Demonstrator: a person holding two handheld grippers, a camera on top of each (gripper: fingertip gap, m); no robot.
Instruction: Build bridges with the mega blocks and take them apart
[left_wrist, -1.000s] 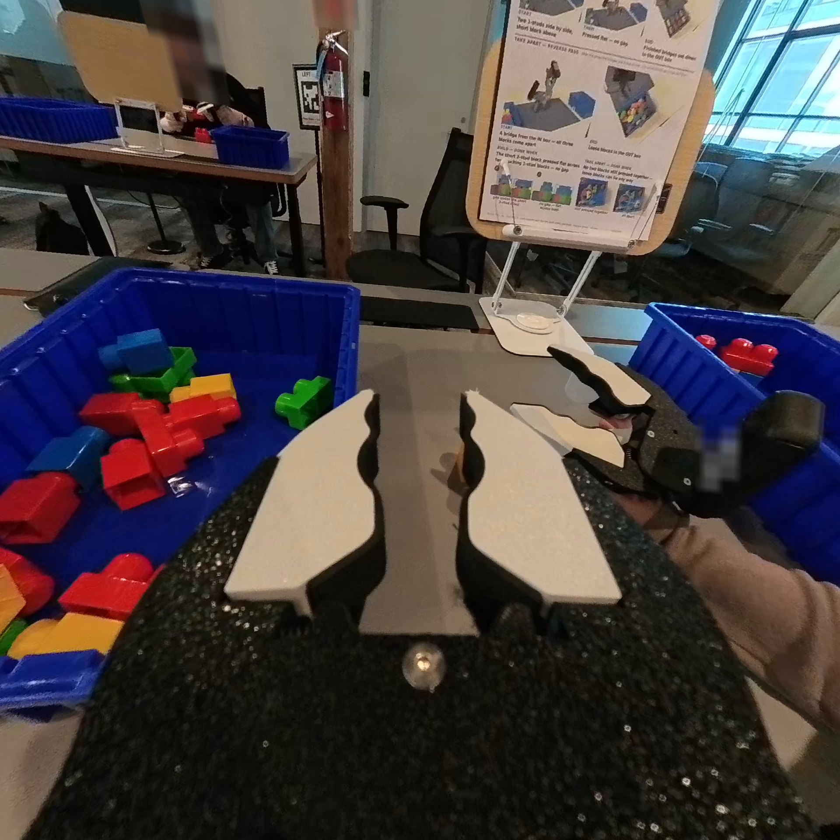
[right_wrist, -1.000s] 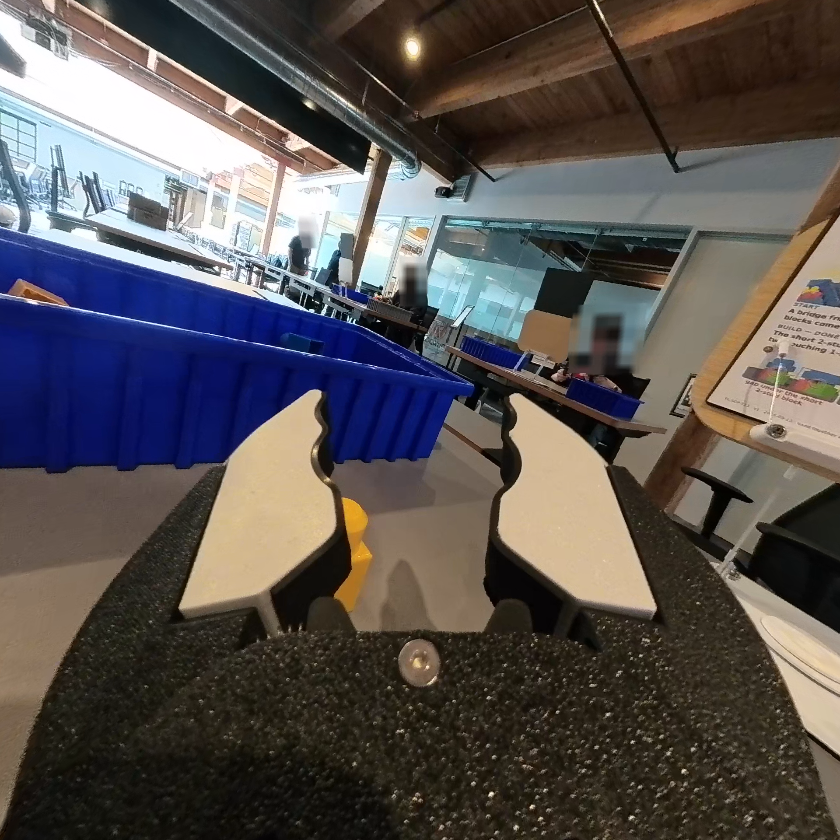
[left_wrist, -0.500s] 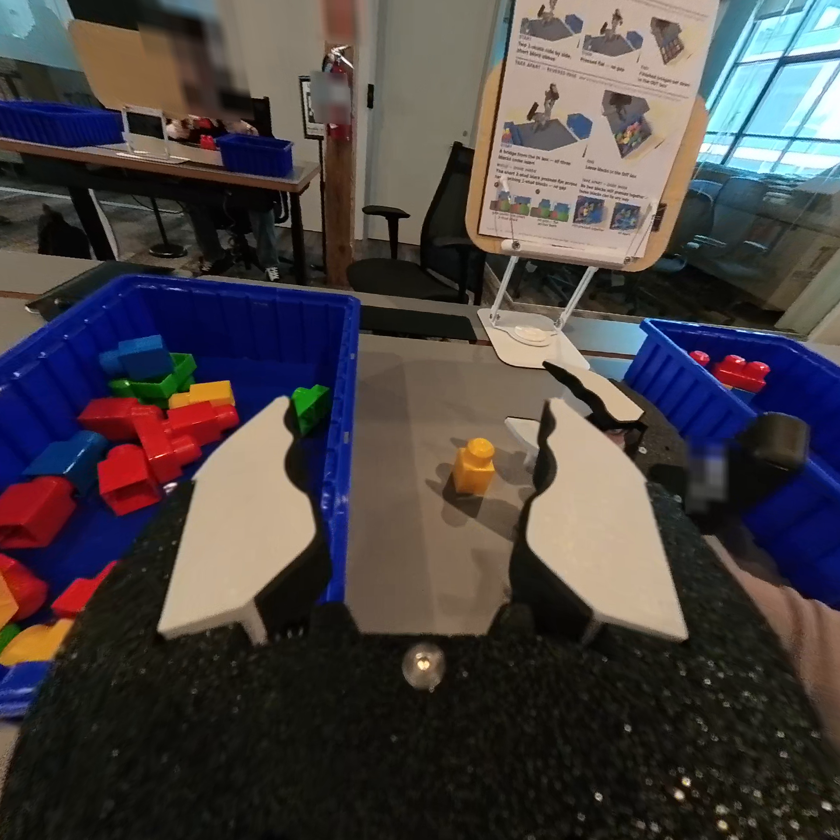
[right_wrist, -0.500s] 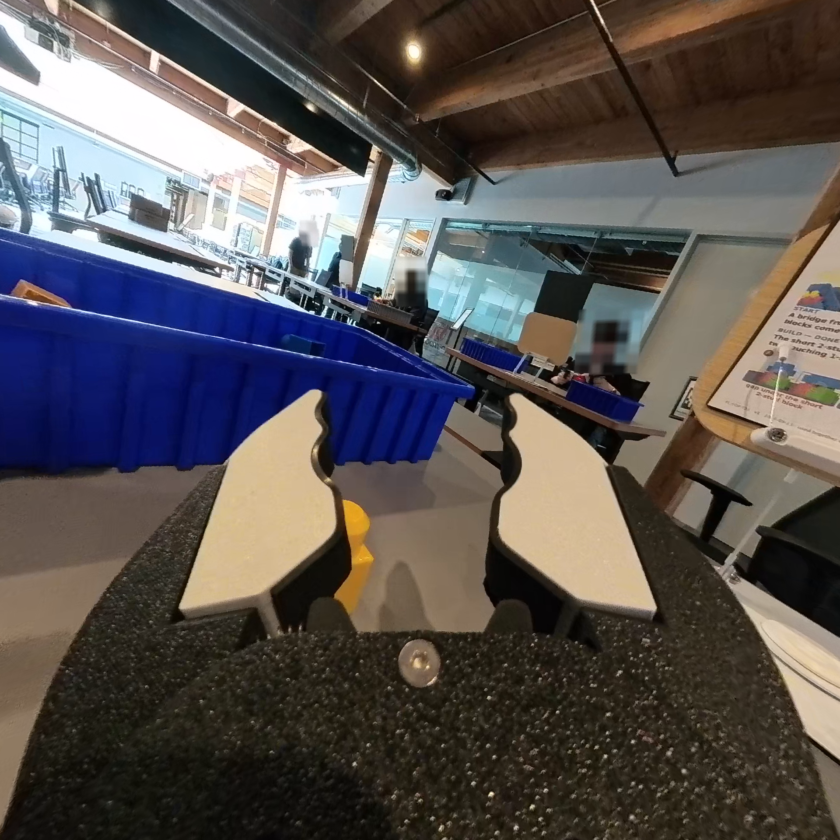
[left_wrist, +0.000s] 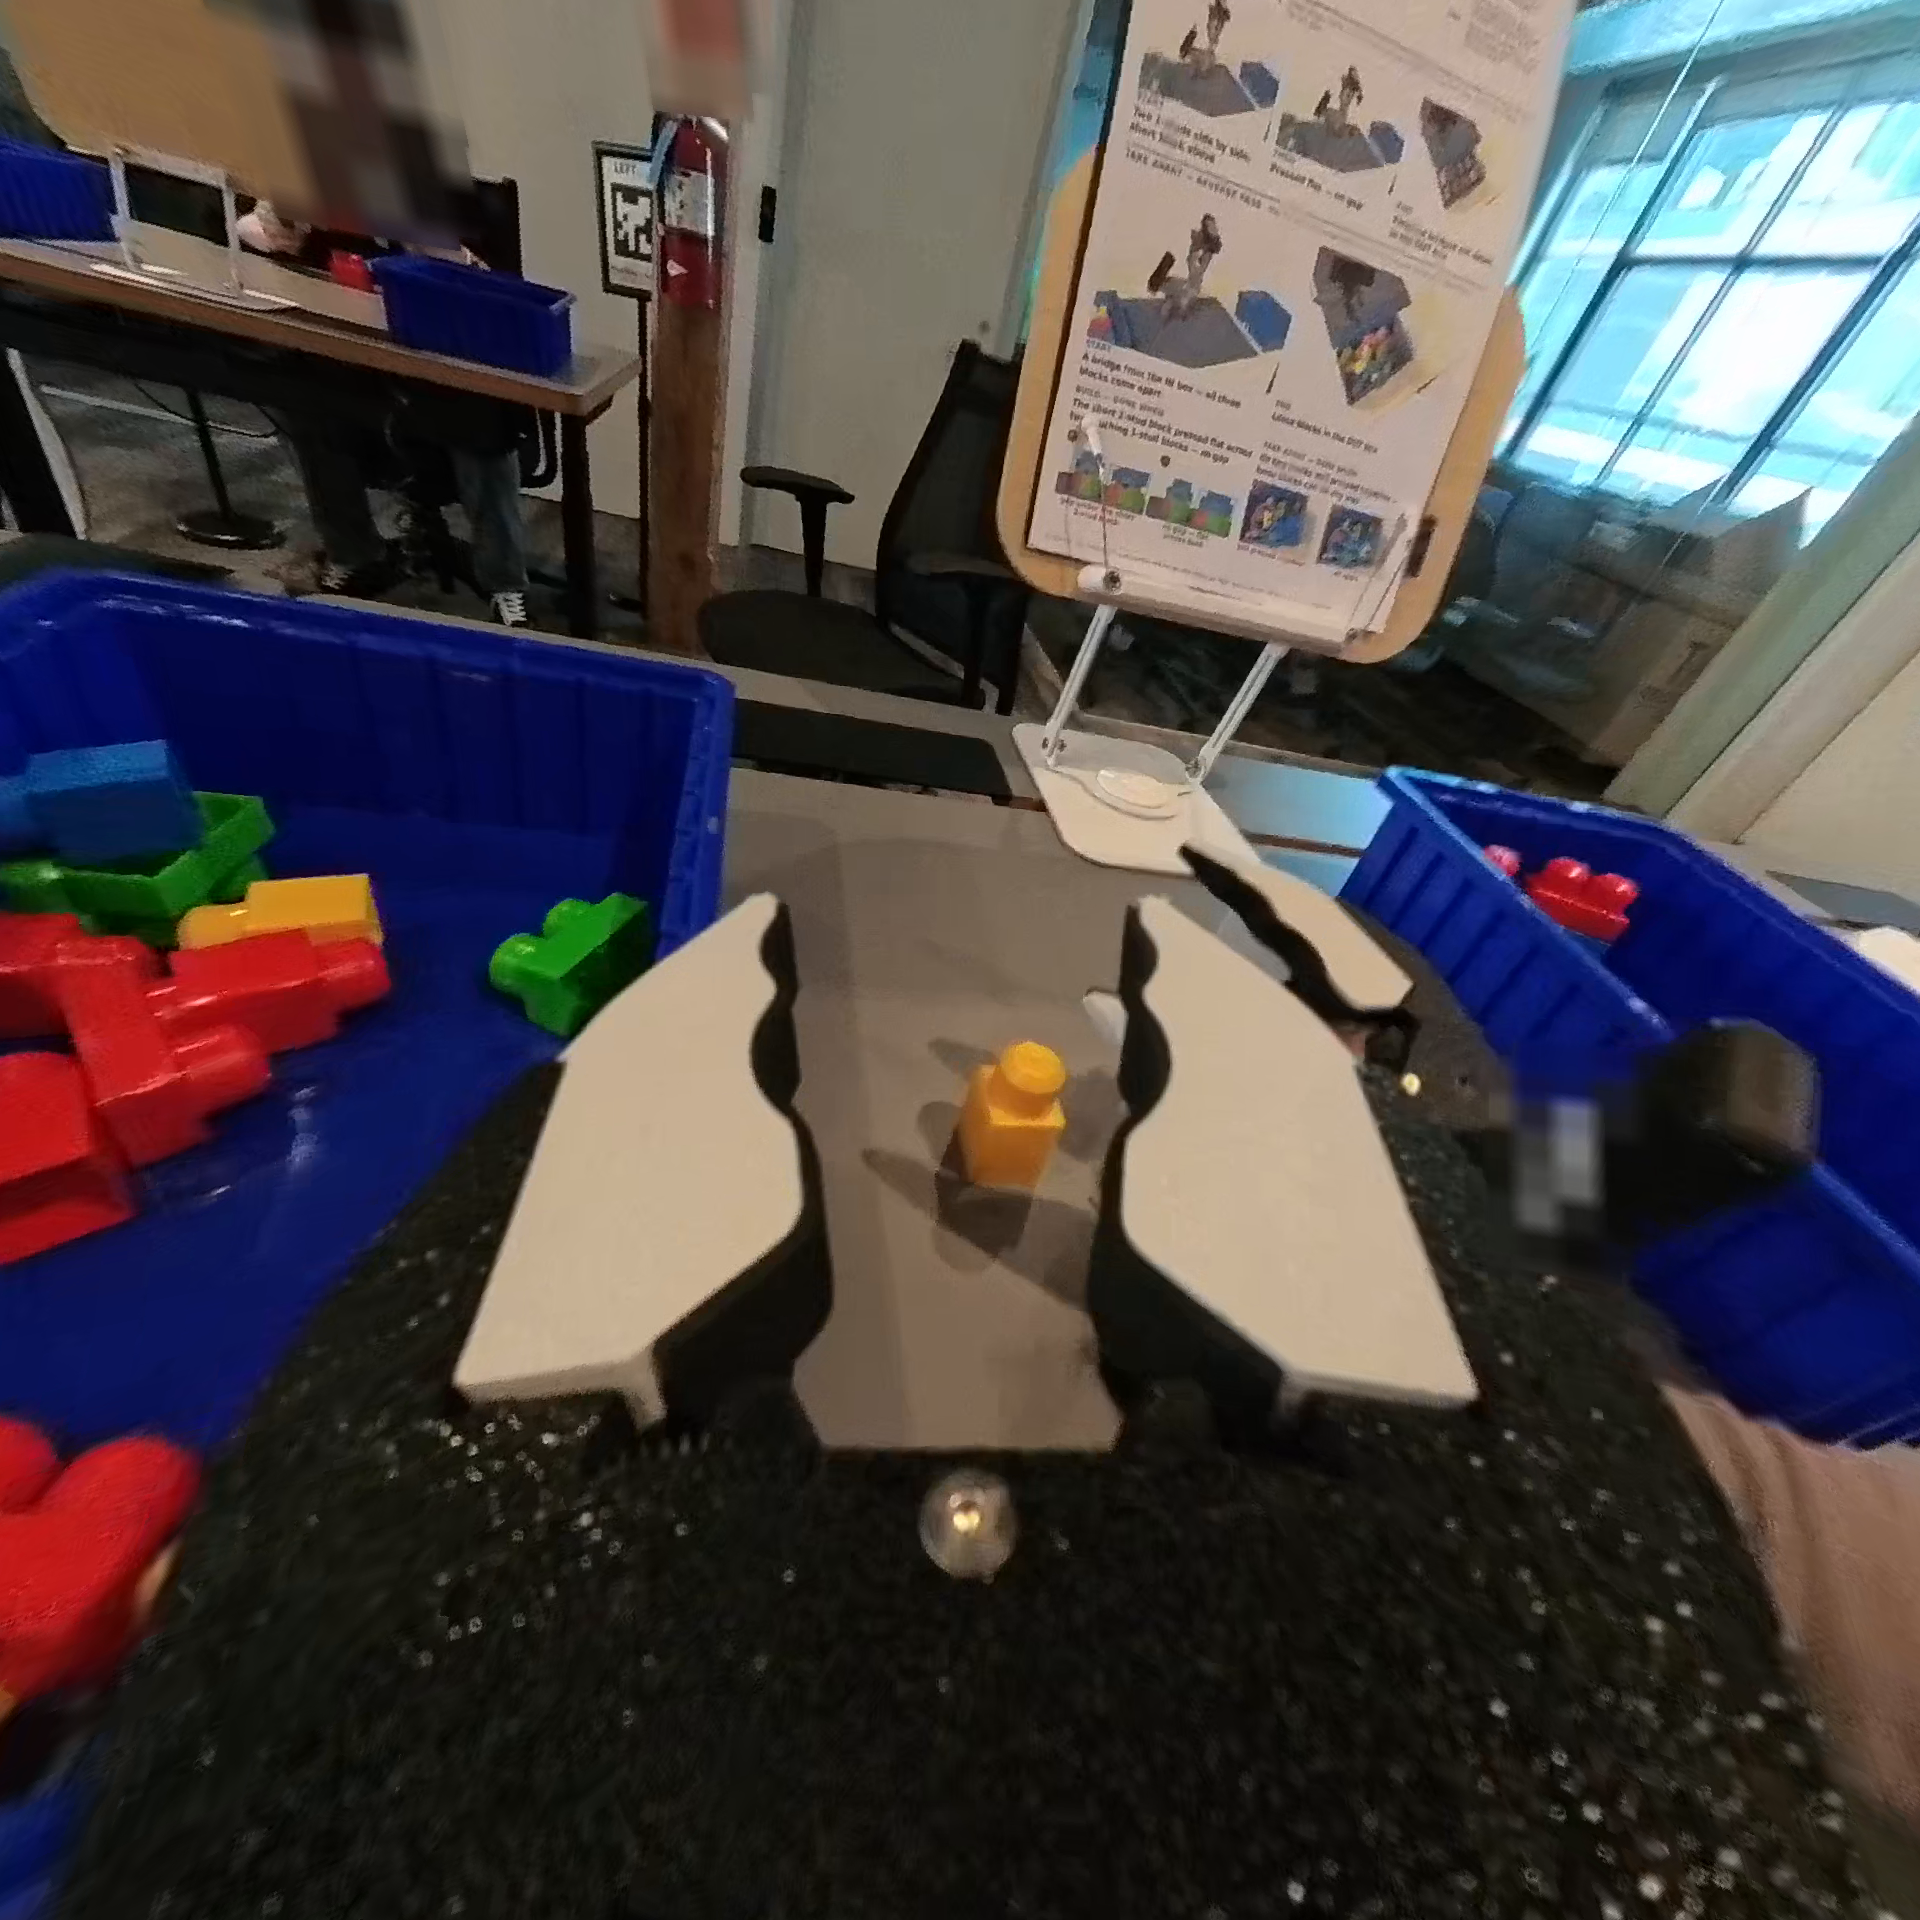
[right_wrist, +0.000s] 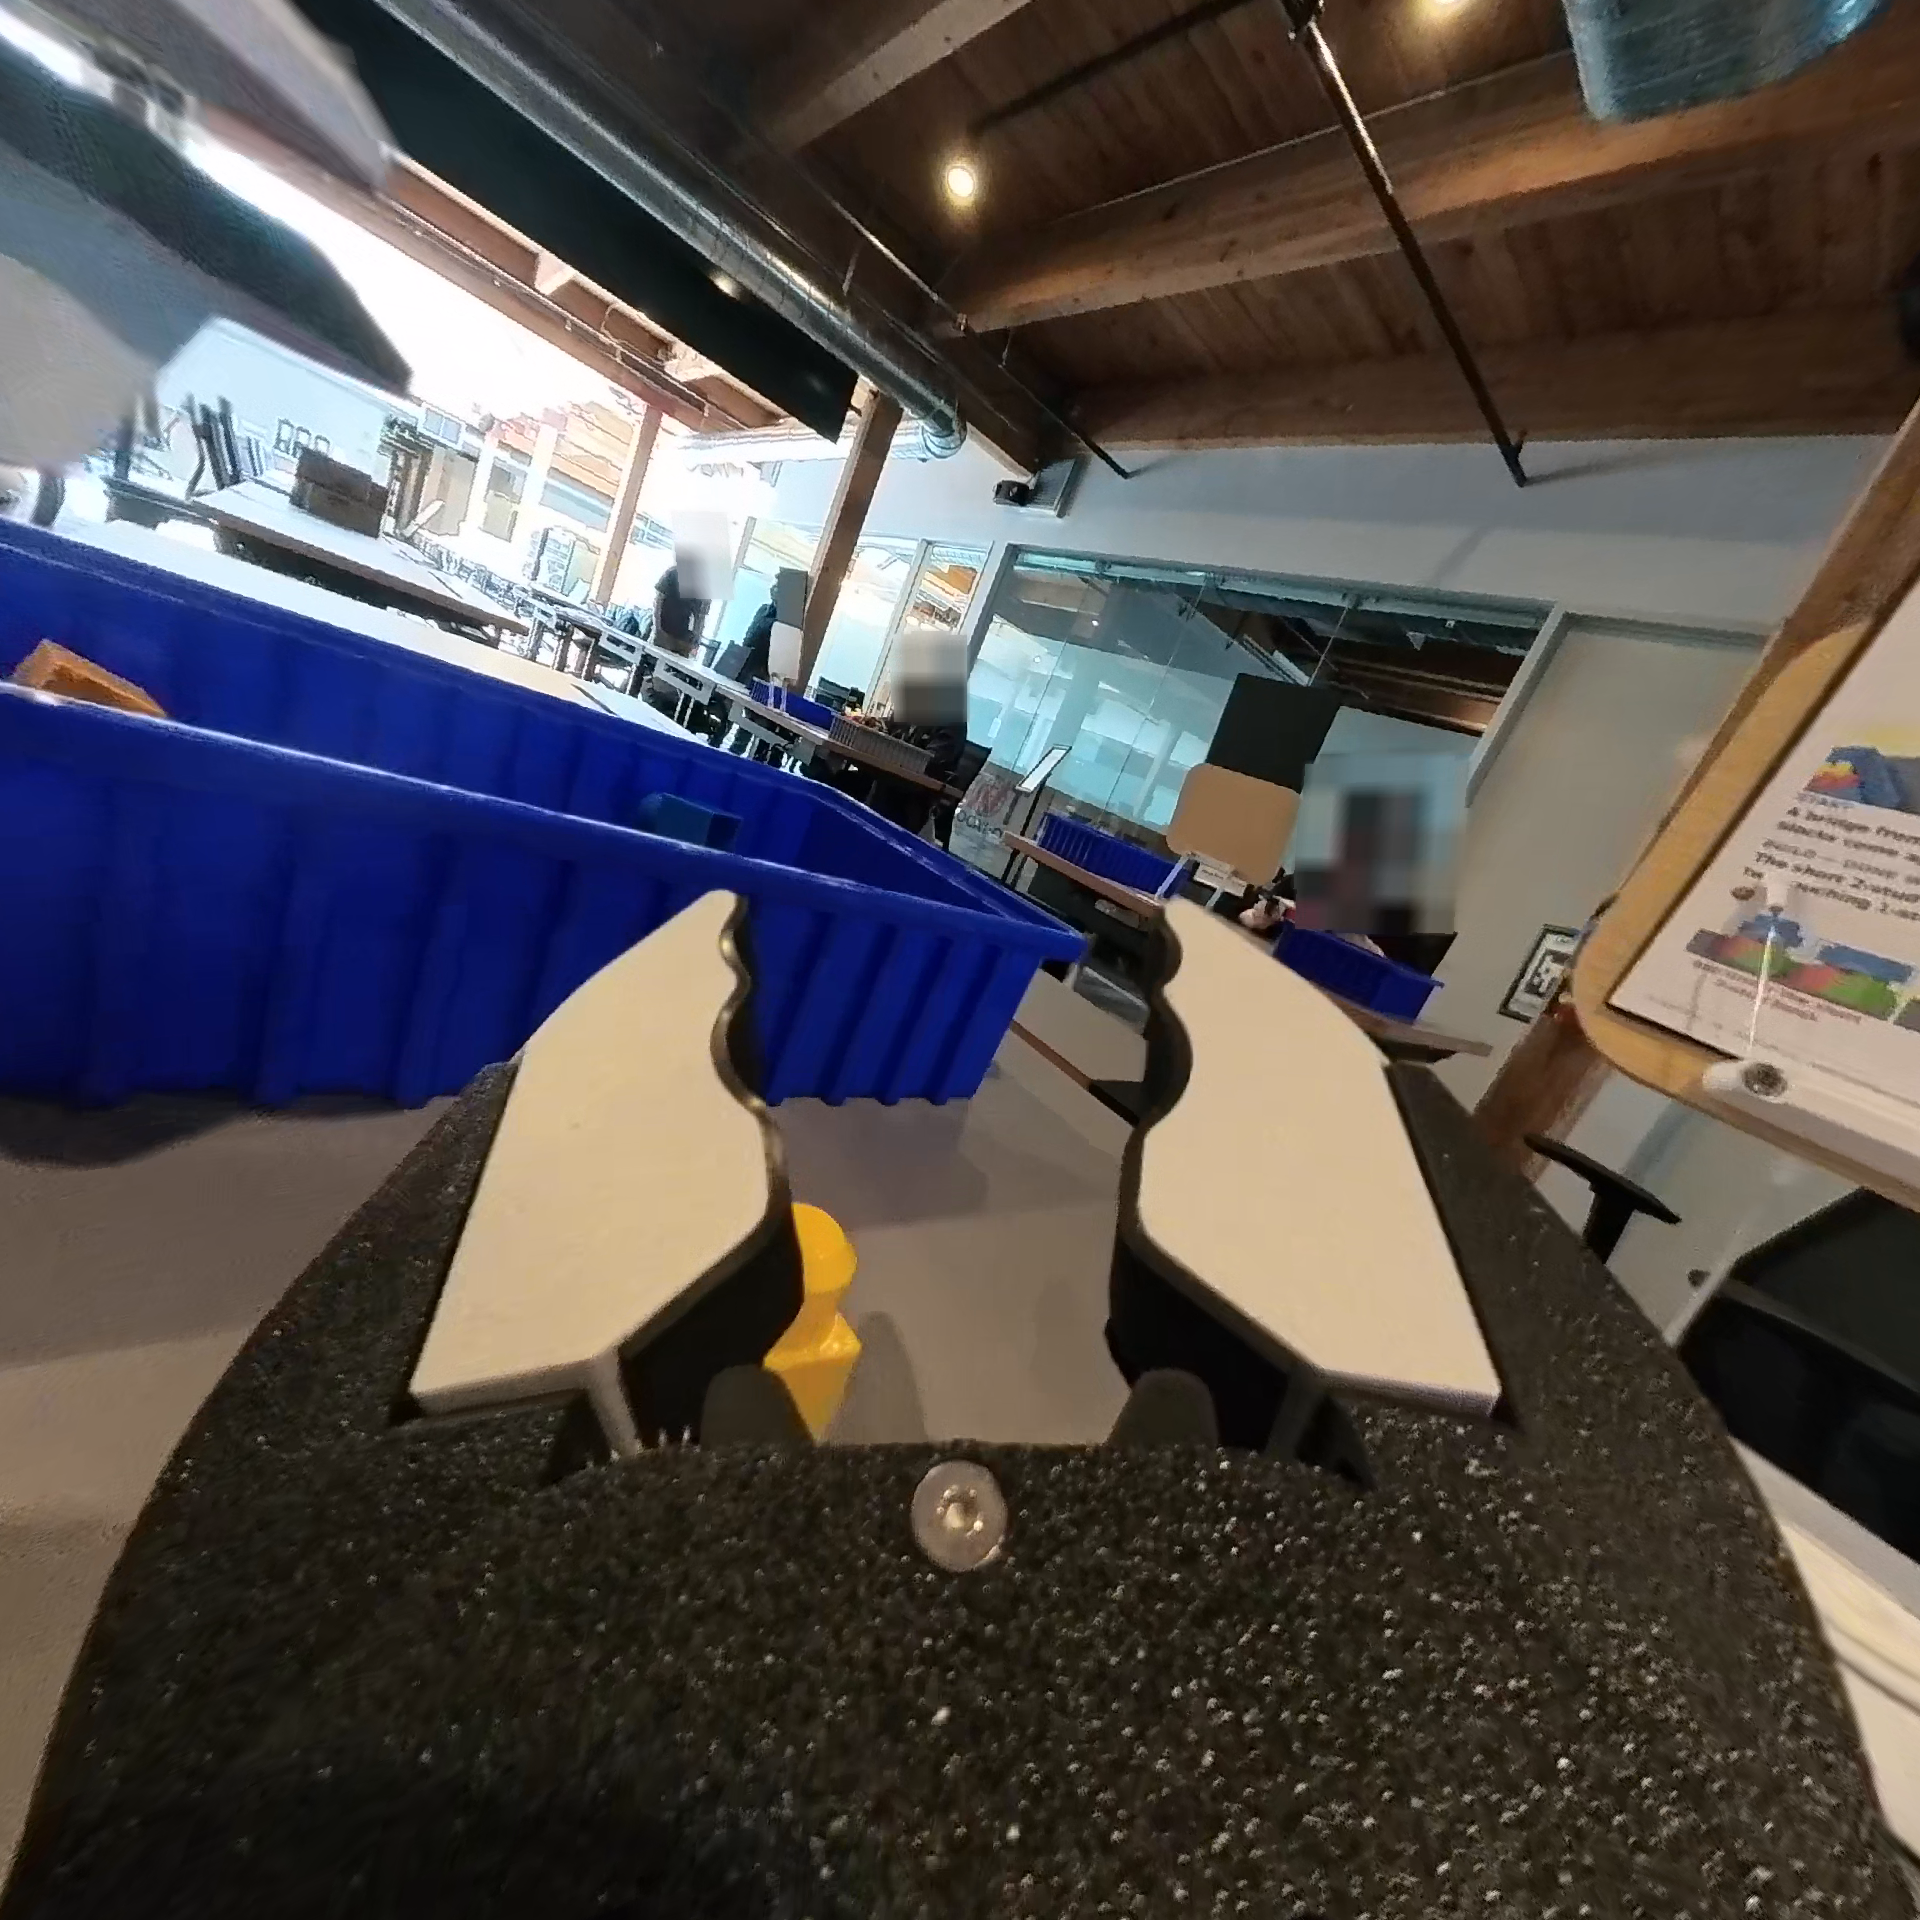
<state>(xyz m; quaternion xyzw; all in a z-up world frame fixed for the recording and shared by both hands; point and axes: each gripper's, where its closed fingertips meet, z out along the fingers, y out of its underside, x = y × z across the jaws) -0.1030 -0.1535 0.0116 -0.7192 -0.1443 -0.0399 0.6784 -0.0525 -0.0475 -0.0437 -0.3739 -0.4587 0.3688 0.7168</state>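
Block: one yellow block upright on the tabletop, likely a bridge's first pier.
Left gripper: jaws wide, empty, above block.
Right gripper: jaws wide, empty, beside block.

Wooden beam ceiling, glass partitions, black office chair.

I see a grey table carrying everything. A single-stud yellow block stands upright on its bare middle. On my left a large blue bin sits on it, holding loose red, green, yellow and blue blocks. A second blue bin sits at the right. At the far edge rests the white base of a sign stand.
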